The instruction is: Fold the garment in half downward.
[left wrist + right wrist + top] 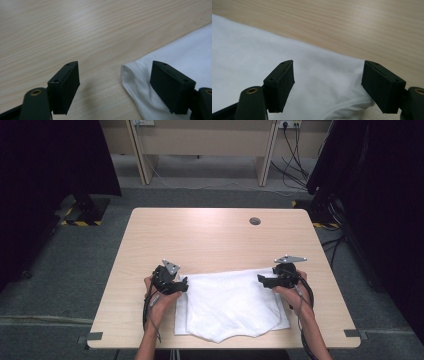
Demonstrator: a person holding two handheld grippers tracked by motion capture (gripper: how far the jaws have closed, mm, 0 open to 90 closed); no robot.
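At cloth [230,302] corners: 2 open grippers

Even, soft light falls from above on the table [215,235], whose pale wood shows a faint sheen in the left gripper view. The white cloth [230,305] is bright and nearly washed out, its folds barely readable. Both sides of the high view sink into darkness. Shadows are weak: a faint one lies under the left tongs [115,85]. Both gripper views are slightly soft, with the far wood grain blurring.
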